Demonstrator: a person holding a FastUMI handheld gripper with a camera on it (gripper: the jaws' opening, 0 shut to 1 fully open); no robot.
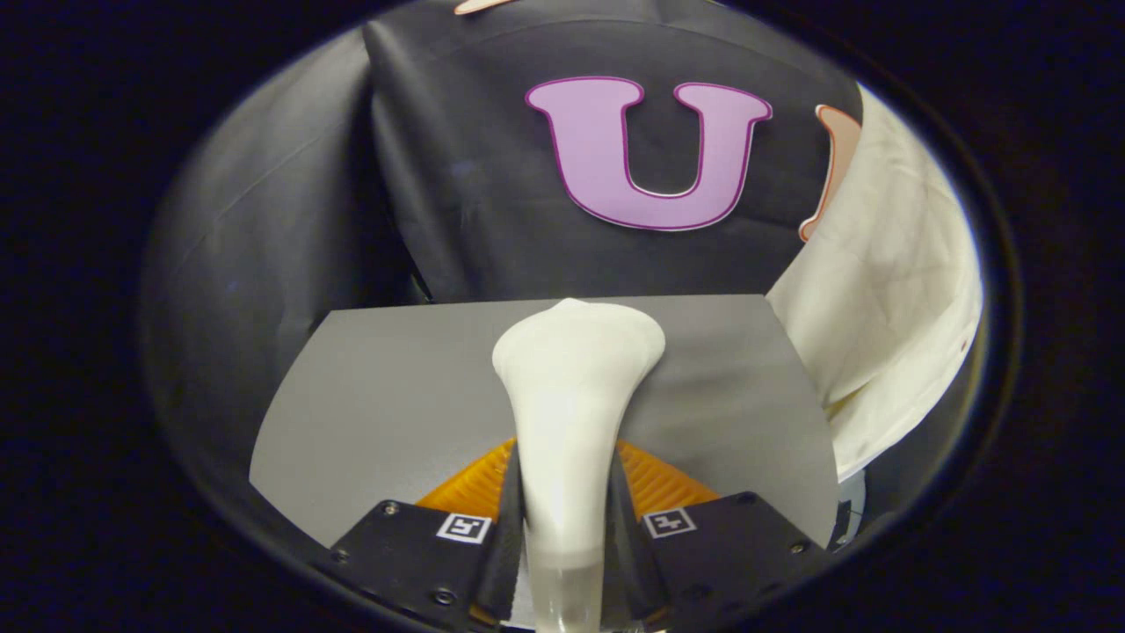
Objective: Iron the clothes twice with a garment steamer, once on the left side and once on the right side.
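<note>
The black cloth wall [492, 193] takes up most of what I see, running behind everything from my 9 o'clock across to 1 o'clock, with a deep fold in it at about 11 o'clock.

Below it lies the grey desk [387, 396]. Its far edge runs straight along the foot of the wall at 12 o'clock, and its left edge slants back toward me at 8 o'clock. The desk top to the left of my fingers is bare and flat, so there is open room on that side out to the edge. To the right there is a narrower bare strip before the cloth begins.

The white garment [888, 299] hangs at my 2 to 3 o'clock, rising above the desk's far right corner and covering part of the wall there. Its lower hem curves down past the desk's right edge at about 4 o'clock. It is creased, with a few small dark dots near the hem. It is apart from the steamer.

The white garment steamer [571, 396] stands straight ahead at 12 o'clock, its neck narrow between my fingers and its head flaring wide beyond them, over the middle of the desk.

My gripper [567, 519] is closed narrow on the steamer's neck, both fingers pressing its sides.
</note>
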